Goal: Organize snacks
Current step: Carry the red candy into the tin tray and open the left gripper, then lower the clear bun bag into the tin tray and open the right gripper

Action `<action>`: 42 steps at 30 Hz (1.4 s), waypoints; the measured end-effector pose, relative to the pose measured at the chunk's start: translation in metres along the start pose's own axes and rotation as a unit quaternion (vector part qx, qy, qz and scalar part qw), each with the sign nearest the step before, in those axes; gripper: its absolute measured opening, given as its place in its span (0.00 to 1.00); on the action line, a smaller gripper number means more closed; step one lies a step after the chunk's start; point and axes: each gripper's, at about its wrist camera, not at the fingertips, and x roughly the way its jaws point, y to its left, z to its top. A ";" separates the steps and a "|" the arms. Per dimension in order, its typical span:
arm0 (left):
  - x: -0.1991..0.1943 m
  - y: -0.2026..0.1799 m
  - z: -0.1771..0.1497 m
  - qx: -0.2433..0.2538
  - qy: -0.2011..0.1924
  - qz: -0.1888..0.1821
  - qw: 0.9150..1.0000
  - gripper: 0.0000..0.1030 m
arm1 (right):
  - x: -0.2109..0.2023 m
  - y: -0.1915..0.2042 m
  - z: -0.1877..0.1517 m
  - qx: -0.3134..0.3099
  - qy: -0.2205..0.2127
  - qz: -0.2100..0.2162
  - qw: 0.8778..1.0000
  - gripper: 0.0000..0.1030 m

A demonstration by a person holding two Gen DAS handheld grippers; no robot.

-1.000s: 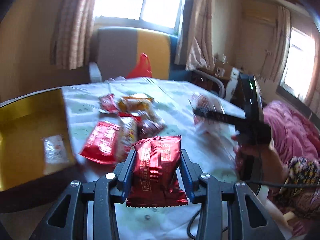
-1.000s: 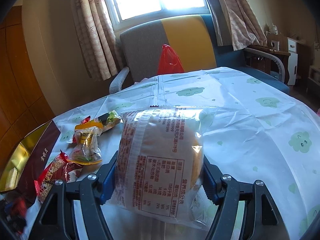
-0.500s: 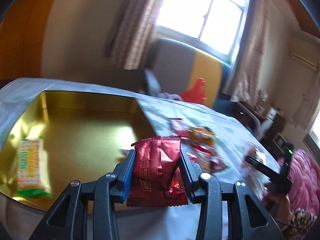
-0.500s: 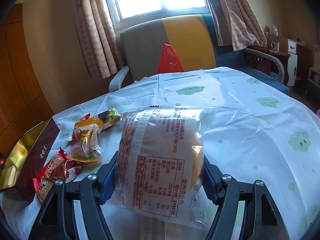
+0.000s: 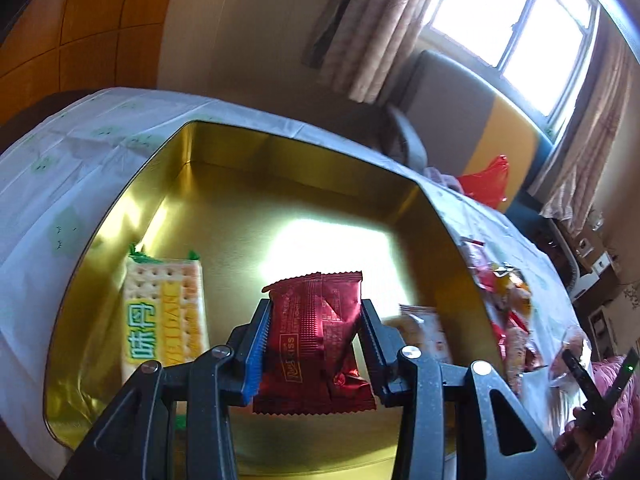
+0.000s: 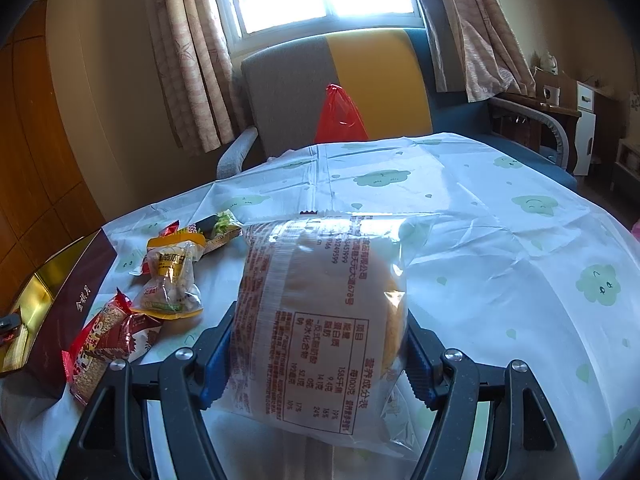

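Observation:
My left gripper (image 5: 316, 320) is shut on a dark red foil snack packet (image 5: 316, 344) and holds it over the open gold box (image 5: 224, 160). A cracker pack with green ends (image 5: 164, 316) lies in the box at the left. A pale packet (image 5: 424, 332) lies in it at the right, partly hidden. My right gripper (image 6: 320, 336) is shut on a clear-wrapped bread bun (image 6: 324, 320) above the table. The gold box also shows in the right wrist view (image 6: 68, 292), at the far left.
Several loose snack packets (image 6: 168, 280) lie on the cloud-print tablecloth (image 6: 500, 240) between box and bun. More show in the left wrist view (image 5: 508, 304). A grey and yellow armchair (image 6: 340, 76) with a red bag (image 6: 340, 116) stands behind the table.
My left gripper has swung left with the red packet, from above the loose snacks to over the gold box. The right gripper with the bun has barely moved.

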 end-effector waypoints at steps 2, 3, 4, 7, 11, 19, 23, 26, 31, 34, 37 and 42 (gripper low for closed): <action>0.001 0.005 0.002 0.001 0.002 0.015 1.000 0.42 | 0.000 0.000 0.000 0.000 0.000 0.000 1.000 0.70; 0.001 0.007 0.002 0.003 0.002 0.029 1.000 0.43 | 0.000 0.000 0.000 0.000 0.000 0.000 1.000 0.70; 0.002 0.008 0.002 0.009 0.002 0.043 0.999 0.43 | 0.001 0.000 0.000 0.000 0.001 0.000 1.000 0.70; 0.001 0.010 0.000 0.023 0.006 0.071 0.997 0.45 | 0.001 0.000 -0.002 0.001 0.003 -0.001 1.000 0.70; -0.004 0.010 -0.009 0.036 0.001 0.082 0.996 0.48 | 0.001 0.000 -0.002 0.000 0.002 -0.002 1.000 0.70; -0.005 0.014 -0.014 0.022 -0.002 0.091 0.996 0.48 | 0.001 0.000 -0.004 -0.002 -0.003 -0.005 1.000 0.70; -0.024 0.013 -0.014 0.000 -0.025 0.052 0.998 0.48 | -0.005 0.001 -0.005 -0.003 -0.011 -0.010 1.000 0.70; -0.038 0.006 -0.019 -0.001 -0.037 0.024 0.999 0.49 | -0.011 0.003 -0.005 -0.005 -0.011 -0.015 1.000 0.70; -0.058 -0.015 -0.031 0.031 -0.053 0.001 0.998 0.55 | -0.022 0.014 -0.005 0.008 -0.006 0.005 1.000 0.70; -0.066 -0.030 -0.040 0.059 -0.061 0.001 0.996 0.60 | -0.031 0.031 -0.003 0.004 -0.010 0.027 1.000 0.70; -0.076 -0.038 -0.049 0.078 -0.070 0.004 0.994 0.60 | -0.039 0.055 0.001 -0.005 -0.010 0.058 0.998 0.70; -0.090 -0.031 -0.061 0.054 -0.074 0.001 0.996 0.60 | -0.052 0.110 0.006 -0.036 -0.008 0.115 0.993 0.70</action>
